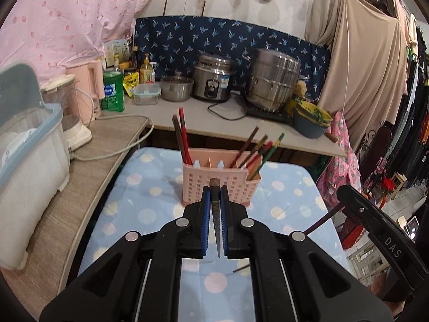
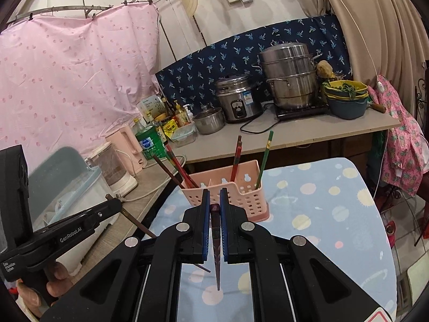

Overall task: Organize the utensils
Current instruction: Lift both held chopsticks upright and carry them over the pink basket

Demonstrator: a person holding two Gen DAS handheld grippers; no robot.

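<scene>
A pink slotted utensil caddy [image 1: 230, 187] stands on the blue dotted tablecloth [image 1: 150, 187] just ahead of both grippers. Red and brown chopsticks [image 1: 181, 134] lean in its left compartment, and several more chopsticks [image 1: 258, 147] lean in its right one. My left gripper [image 1: 214, 190] is shut on a brown chopstick [image 1: 215, 204] that runs back between the blue pads. My right gripper [image 2: 214, 196] is shut on a dark chopstick [image 2: 216, 241]. The caddy [image 2: 241, 196] sits right behind its tips. Each gripper shows in the other's view: the right gripper [image 1: 348, 196] and the left gripper [image 2: 114, 205].
A counter [image 1: 214, 118] behind the table holds a rice cooker [image 1: 213, 79], a steel steamer pot [image 1: 273, 77], stacked bowls [image 1: 311, 119], a small pot and bottles. To the left are a blender [image 1: 67, 107], a pink kettle and a lidded dish box [image 1: 29, 161]. Clothes hang at the right.
</scene>
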